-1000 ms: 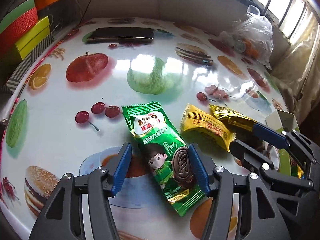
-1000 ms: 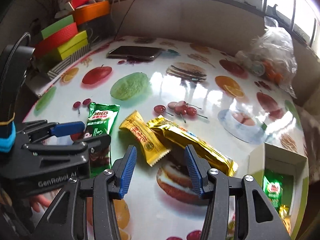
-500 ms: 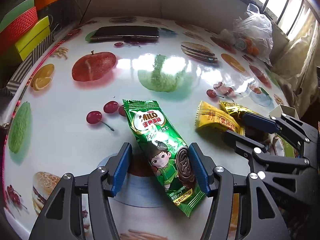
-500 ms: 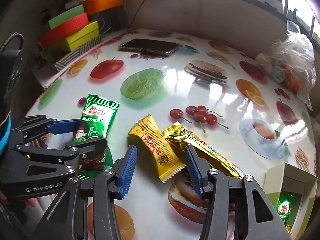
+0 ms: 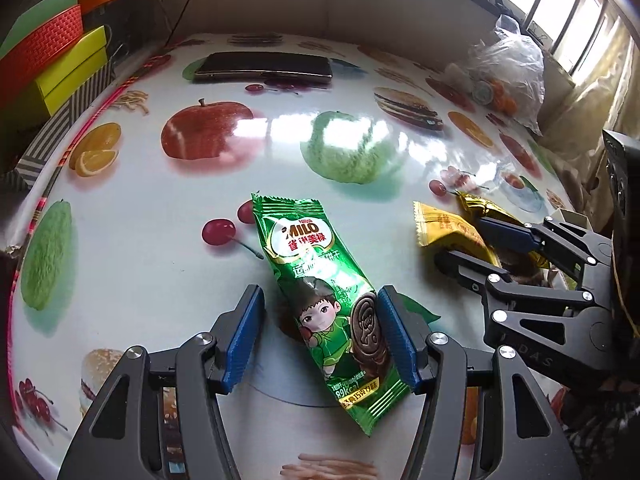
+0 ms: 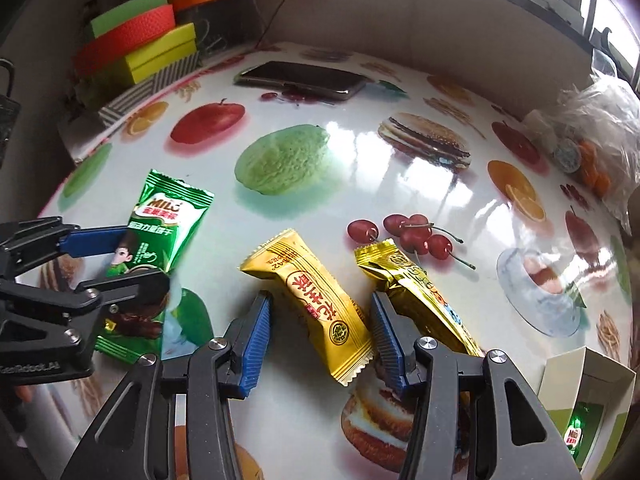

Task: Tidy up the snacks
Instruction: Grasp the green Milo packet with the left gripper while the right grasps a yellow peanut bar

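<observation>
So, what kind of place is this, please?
Probably a home dining corner: a table covered in fruit-print oilcloth, a phone lying on it, and stacked coloured boxes against the wall by windows.

My green wrapper [image 5: 326,300] reads "MILO" in white on red, Chinese characters beneath, and "89kcal" on a yellow band at its near end. The yellow wrapper [image 6: 316,294] carries red Chinese characters and a round emblem; its small print is too fine to read. My left claw's body [image 6: 38,344] shows "GenRobot.AI", partly cut off. The packet in the box [image 6: 576,434] by the table's right edge shows a small Milo logo.
</observation>
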A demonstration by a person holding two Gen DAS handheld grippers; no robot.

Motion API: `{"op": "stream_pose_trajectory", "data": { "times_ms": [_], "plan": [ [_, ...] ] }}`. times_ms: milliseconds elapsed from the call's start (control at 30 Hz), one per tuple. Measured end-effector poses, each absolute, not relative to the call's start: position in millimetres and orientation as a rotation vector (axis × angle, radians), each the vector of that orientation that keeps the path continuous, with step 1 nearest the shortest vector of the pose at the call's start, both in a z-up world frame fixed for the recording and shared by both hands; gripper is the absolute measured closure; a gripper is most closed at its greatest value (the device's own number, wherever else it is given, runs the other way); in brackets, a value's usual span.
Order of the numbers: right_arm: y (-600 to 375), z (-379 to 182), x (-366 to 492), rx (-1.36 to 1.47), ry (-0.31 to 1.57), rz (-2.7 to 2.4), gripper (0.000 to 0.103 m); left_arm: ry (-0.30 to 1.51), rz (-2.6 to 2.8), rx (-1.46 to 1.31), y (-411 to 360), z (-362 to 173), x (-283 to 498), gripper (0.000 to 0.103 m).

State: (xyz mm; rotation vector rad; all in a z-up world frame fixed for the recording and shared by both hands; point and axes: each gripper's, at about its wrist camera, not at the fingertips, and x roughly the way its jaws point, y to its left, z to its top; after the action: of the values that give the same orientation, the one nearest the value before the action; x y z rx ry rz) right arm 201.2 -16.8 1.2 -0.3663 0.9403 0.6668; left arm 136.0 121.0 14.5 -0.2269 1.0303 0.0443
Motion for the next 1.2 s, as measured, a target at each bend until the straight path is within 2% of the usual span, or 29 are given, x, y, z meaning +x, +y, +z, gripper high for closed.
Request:
{"op": "stream_pose_trajectory", "data": {
  "times_ms": [167,300,367,467,733,900,1200],
  "plan": [
    [-17.0,0.4,202.7,-0.338,0.937,0.662,0.060,1.024,0.048,-0.221,120.7,14.7,135.6,0.043],
    [-16.9,0.7,200.6,-0.321,0.927,0.652,0.073,1.018,0.049,-0.223,121.6,15.0,134.5,0.044],
    [-16.3,0.6,199.8,-0.318,0.925,0.648,0.073,1.015,0.052,-0.222,120.9,14.9,134.1,0.044],
    [-18.0,0.3,199.5,-0.300,0.922,0.642,0.074,1.007,0.044,-0.236,121.4,15.3,132.6,0.056],
    [-21.8,0.0,196.6,-0.263,0.915,0.616,0.074,1.000,0.039,-0.248,119.6,15.5,130.5,0.065],
    [-23.6,0.4,195.7,-0.243,0.917,0.606,0.075,0.991,0.027,-0.256,117.7,17.0,129.4,0.075],
    [-28.1,-0.1,190.9,-0.215,0.919,0.593,0.076,0.968,0.026,-0.244,115.7,21.4,125.3,0.082]
  ]
}}
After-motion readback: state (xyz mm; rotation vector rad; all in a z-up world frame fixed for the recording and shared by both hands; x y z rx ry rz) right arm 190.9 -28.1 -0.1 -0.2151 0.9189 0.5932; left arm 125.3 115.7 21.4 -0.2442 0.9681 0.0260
